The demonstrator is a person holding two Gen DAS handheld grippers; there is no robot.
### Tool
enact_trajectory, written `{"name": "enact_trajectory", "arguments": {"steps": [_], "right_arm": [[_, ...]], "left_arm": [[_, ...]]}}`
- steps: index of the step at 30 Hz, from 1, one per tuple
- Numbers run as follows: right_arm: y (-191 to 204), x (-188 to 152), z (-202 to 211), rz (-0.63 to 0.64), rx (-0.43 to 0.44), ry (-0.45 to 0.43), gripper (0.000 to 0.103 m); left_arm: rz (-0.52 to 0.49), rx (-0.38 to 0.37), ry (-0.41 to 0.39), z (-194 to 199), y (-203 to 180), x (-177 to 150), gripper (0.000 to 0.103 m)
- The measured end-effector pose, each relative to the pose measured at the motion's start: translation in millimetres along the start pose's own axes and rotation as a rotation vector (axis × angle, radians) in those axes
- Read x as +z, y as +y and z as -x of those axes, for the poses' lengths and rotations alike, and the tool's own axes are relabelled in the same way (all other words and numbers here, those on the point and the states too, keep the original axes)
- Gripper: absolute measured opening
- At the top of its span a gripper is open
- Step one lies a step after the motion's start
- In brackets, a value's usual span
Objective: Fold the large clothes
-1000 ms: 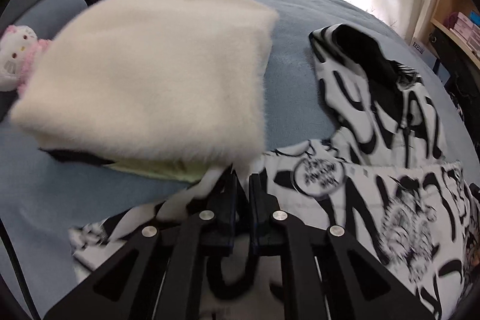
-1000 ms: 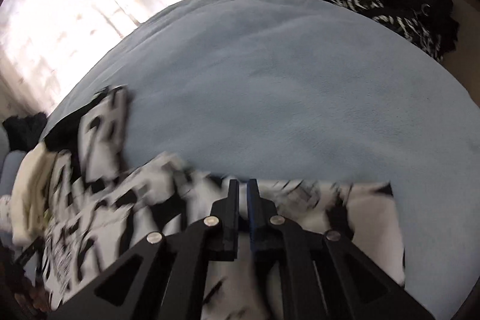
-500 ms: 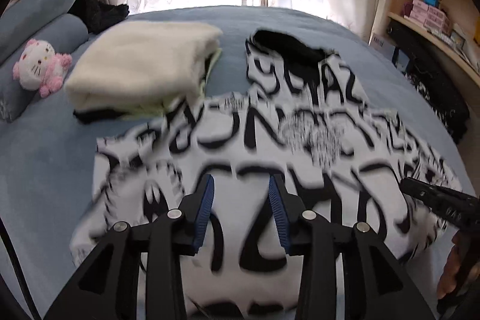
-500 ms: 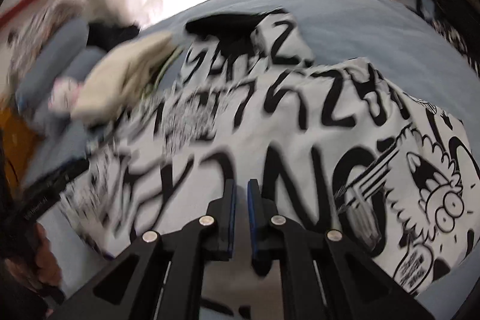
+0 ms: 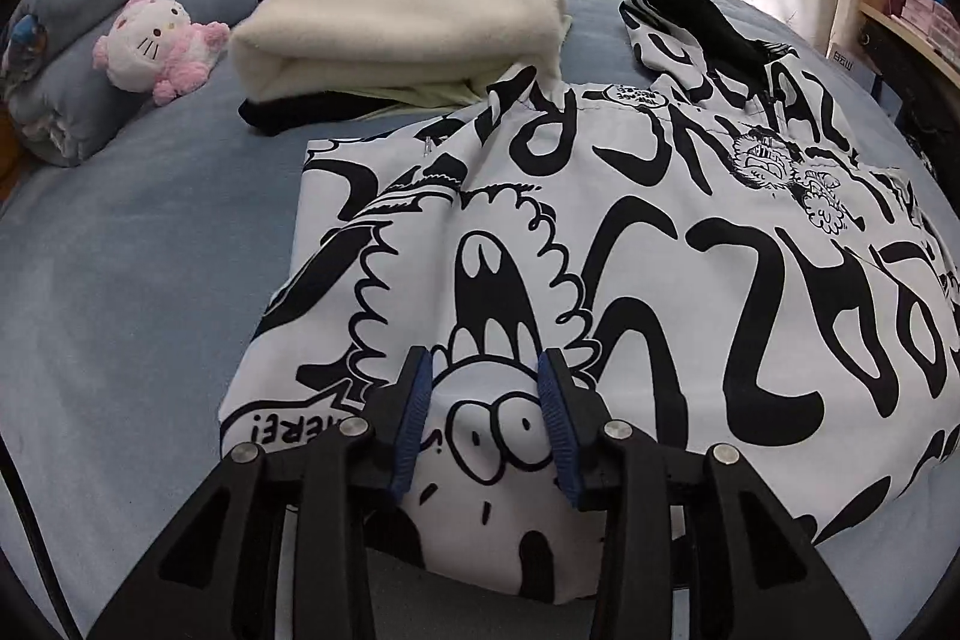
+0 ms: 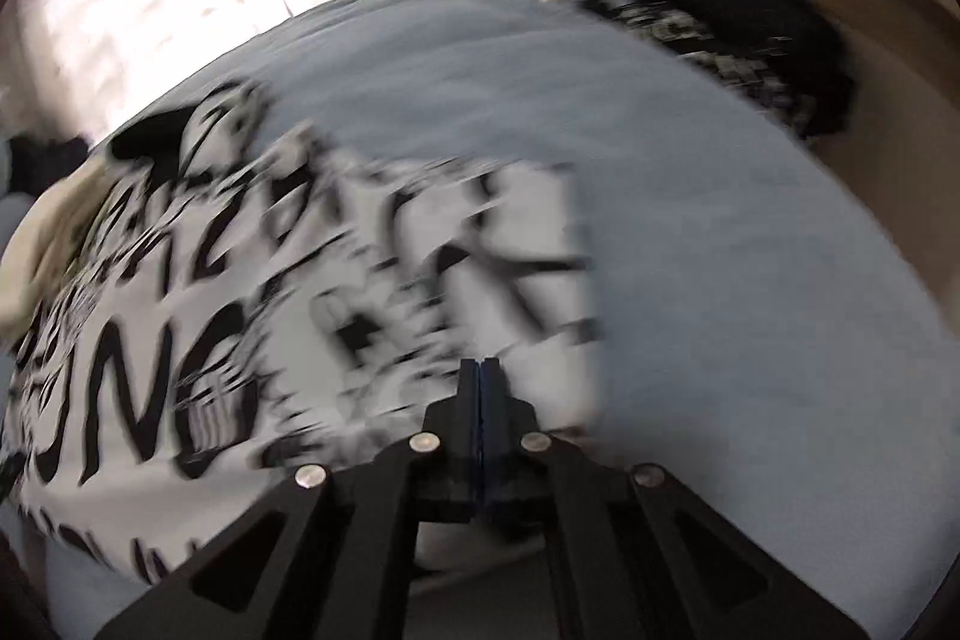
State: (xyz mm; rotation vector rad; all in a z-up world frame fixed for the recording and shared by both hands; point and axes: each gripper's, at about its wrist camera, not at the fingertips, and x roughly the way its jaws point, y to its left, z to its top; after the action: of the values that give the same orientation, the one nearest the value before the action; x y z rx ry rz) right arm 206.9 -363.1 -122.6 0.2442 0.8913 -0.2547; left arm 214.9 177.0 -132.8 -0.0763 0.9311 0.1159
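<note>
Left wrist view: the printed hoodie [image 5: 630, 232] lies partly folded on the blue bed [image 5: 132, 280], just in front of a folded cream blanket [image 5: 408, 28], my left gripper [image 5: 485, 394] spread wide above its near edge. My right gripper [image 6: 480, 388] is pressed together, gripping nothing that I can make out through the blur; I judge the hood and a final fold remain.

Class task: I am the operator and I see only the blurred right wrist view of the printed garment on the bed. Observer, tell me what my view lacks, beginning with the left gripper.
Observer: The left gripper is open, its jaws spread over a cartoon face on the printed garment.
Operator: Is anything beside the garment?
Observer: A folded cream blanket lies at its far left corner, overlapping the edge there.
Operator: Anything else on the bed?
Observer: A pink and white plush cat leans against blue pillows at the left.
</note>
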Motion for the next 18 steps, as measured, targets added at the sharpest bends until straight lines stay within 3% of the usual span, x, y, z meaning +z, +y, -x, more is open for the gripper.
{"name": "enact_trajectory", "arguments": {"steps": [3, 12, 18], "right_arm": [[-12.7, -2.3, -1.5, -0.052, 0.033, 0.018, 0.000], [1.2, -0.7, 5.0, -0.030, -0.016, 0.016, 0.002], [31.0, -8.6, 15.4, -0.026, 0.105, 0.052, 0.002]], "left_arm": [[-0.009, 0.022, -0.003, -1.6, -2.8, -1.4, 0.036], [0.017, 0.016, 0.021, 0.7, -5.2, 5.8, 0.036], [0.057, -0.053, 0.029, 17.6, -14.6, 2.3, 0.037]]}}
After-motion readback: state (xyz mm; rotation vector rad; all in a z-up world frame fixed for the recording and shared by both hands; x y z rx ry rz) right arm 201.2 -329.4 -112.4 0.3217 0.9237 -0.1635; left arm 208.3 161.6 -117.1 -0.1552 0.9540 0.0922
